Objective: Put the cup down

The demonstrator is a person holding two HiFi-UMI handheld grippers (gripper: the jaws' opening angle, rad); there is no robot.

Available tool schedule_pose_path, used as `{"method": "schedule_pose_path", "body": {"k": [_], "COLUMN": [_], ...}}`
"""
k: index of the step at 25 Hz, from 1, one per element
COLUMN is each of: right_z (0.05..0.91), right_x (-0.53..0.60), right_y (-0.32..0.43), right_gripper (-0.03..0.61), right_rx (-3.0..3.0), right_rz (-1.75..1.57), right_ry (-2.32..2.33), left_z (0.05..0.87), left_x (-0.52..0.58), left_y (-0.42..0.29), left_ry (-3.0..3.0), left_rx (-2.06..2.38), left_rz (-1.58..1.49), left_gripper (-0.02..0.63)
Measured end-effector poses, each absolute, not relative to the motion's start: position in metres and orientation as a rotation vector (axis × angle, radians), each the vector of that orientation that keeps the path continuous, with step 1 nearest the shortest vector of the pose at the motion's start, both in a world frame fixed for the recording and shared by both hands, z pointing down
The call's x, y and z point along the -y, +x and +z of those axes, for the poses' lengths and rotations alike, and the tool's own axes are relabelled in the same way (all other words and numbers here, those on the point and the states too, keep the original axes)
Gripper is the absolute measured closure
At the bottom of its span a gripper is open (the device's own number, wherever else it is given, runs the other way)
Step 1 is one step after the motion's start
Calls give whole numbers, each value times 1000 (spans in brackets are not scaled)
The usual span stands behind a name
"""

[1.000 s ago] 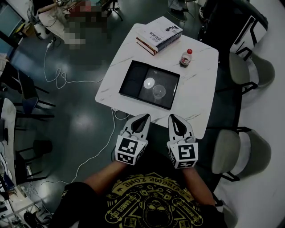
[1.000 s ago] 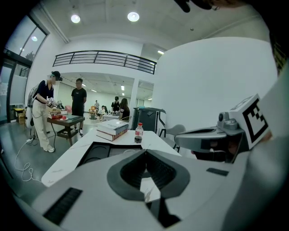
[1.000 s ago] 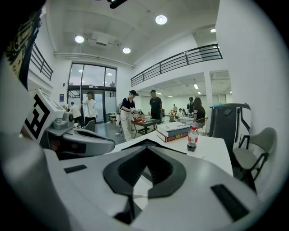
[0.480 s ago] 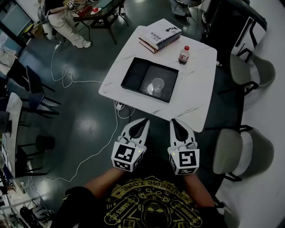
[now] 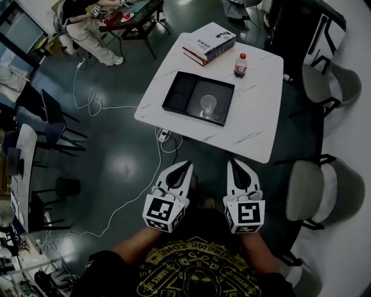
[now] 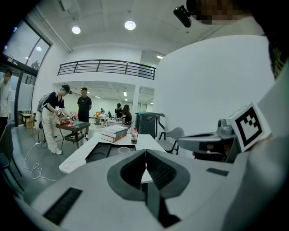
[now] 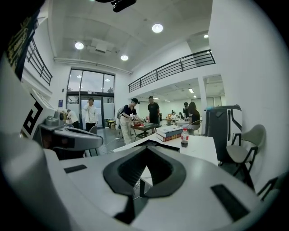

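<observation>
A clear cup [image 5: 208,105] stands upright in a black tray [image 5: 179,93] on the white table [image 5: 255,116]; in the left gripper view the cup [image 6: 123,150] shows small beyond the jaw tips. My left gripper [image 5: 186,166] and right gripper [image 5: 236,163] hang side by side in front of the table's near edge, well short of the cup. Both are shut with nothing between the jaws. The left gripper [image 6: 146,153] and the right gripper [image 7: 147,149] point level toward the table.
A stack of books [image 5: 208,43] and a red-capped bottle [image 5: 240,64] stand at the table's far side. Grey chairs [image 5: 316,191] line the right. Cables [image 5: 104,107] lie on the dark floor at left, where people stand at another table [image 5: 124,14].
The view has pulled back: the table and tray sit farther up and smaller, and both grippers lie lower in the head view. The jaws stay shut.
</observation>
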State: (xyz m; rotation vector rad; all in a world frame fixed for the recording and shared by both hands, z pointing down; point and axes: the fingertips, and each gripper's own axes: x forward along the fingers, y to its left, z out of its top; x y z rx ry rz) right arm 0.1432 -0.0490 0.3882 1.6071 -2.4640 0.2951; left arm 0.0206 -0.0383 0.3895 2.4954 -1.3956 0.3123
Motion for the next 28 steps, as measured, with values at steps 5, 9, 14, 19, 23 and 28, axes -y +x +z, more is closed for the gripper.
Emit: {"method": "schedule_pose_path", "body": {"k": [5, 9, 14, 19, 23, 28], "right_z": [388, 383, 377, 371, 366, 372], "right_x": [37, 28, 17, -1, -19, -48], "right_y": [144, 131, 107, 76, 47, 25], "right_gripper": [572, 572, 572, 572, 572, 572], "right_rx": [2448, 2443, 2427, 2389, 2359, 2304], "right_rz": [303, 293, 295, 286, 285, 316], "right_ry": [1630, 1628, 1651, 1690, 1733, 1798], "left_z": [389, 383, 377, 374, 378, 386], "left_x": [25, 16, 9, -3, -15, -31], "left_y": [19, 13, -10, -40, -67, -91], "left_ry": [2501, 2539, 2565, 2609, 2618, 2631], "left_rx": [1377, 1357, 1337, 1279, 1211, 1102], "left_rz": [301, 296, 274, 265, 254, 230], "left_gripper": [603, 603, 603, 603, 603, 603]}}
